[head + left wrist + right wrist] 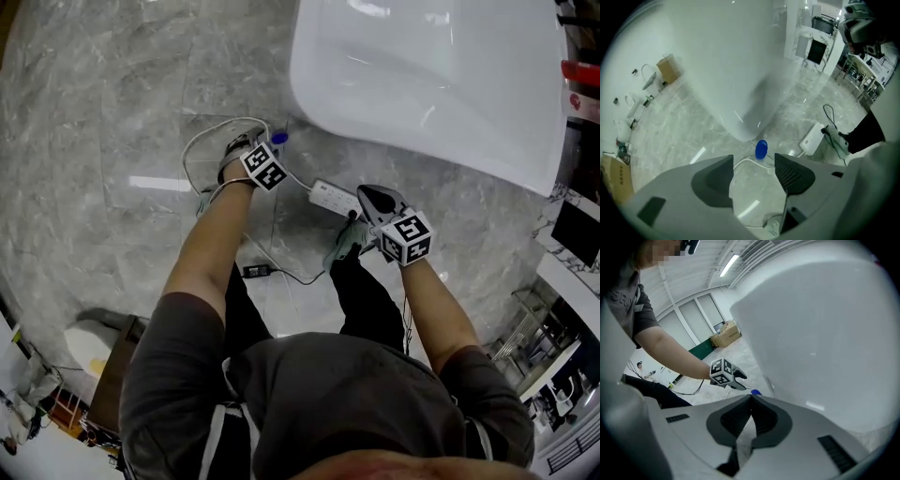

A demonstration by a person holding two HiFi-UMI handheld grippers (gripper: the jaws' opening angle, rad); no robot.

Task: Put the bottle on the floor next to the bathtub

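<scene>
Beside the bathtub (731,70) edge, bottle (761,149) on bare floor (684,136), left fingers (716,180) spread empty above, right fingers (738,420) closed, empty

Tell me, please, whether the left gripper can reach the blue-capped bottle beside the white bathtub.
Probably yes: the left gripper, jaws open, points down at the blue-capped bottle, and nothing stands between them.
</scene>
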